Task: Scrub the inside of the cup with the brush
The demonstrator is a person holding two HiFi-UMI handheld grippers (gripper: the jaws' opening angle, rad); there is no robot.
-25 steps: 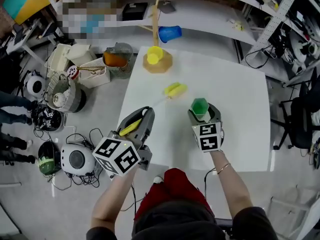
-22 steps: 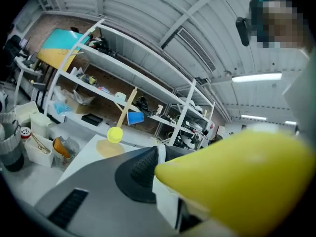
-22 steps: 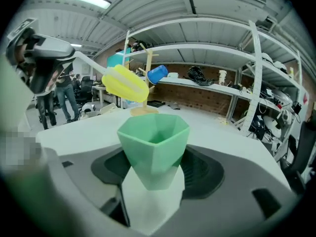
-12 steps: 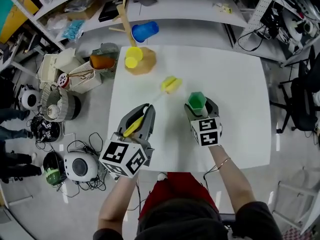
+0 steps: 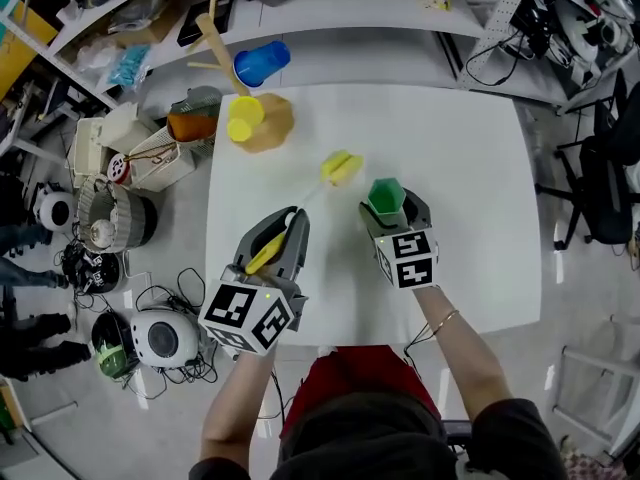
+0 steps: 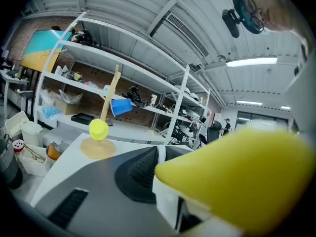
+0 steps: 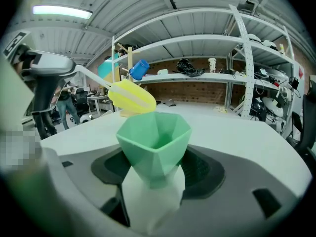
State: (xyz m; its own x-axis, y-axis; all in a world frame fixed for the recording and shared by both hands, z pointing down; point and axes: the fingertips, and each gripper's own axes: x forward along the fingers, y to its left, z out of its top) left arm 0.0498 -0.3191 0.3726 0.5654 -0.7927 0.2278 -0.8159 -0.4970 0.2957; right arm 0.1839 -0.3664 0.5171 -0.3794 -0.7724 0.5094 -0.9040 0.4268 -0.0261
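**A:** Both grippers are over the white bench. The right gripper has its jaws clamped low on the green cup, with the mouth pointing up and away from the person.

**B:** And the left gripper?

**A:** Its jaws are closed on the yellow handle of the brush. A thin shaft runs forward to the yellow head, which hangs just up and left of the cup's rim.

**B:** So no scrubbing yet?

**A:** None, by my reading. Cup and brush are both in hand, so that part is done. The head is near the rim but outside the cup and apart from it. It has yet to come over the mouth, go in and work round the walls.

**B:** How does the cup look close up?

**A:** In the right gripper view it's pale green and faceted, tapering toward the base. It's probably light plastic. The inside is empty, and I can see no dirt in it. The brush head there is an oblong yellow pad. I'd judge the mouth only a little wider than that pad, so entry looks snug.
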